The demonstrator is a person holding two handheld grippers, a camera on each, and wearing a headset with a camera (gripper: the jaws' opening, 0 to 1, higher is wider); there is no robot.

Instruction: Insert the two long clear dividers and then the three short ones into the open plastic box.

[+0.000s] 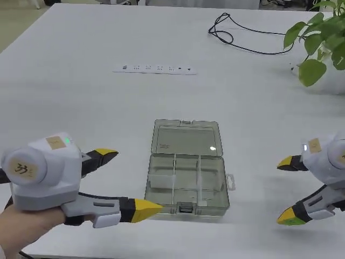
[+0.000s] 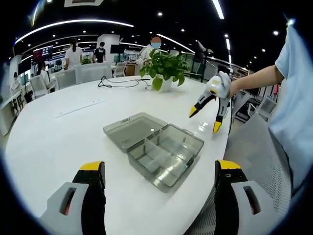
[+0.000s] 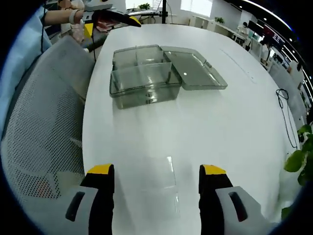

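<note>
The open plastic box (image 1: 213,208) sits in the middle of the white worktop (image 1: 81,97) with its lid (image 1: 186,137) laid back flat. It lies between the left gripper (image 1: 137,179) and the right gripper (image 1: 280,191). Both have their fingers spread wide and hold nothing.

Clear walls stand inside the box, so we judge the step now is to check the seating. We should press each divider lightly at its ends into the slots, while the other gripper steadies the box so it does not slide.

Our count is one box, two grippers and two long dividers (image 1: 174,172) running front to back. We see one short divider (image 1: 160,189) surely in the left row. The other short ones we cannot tell through the clear plastic.
</note>
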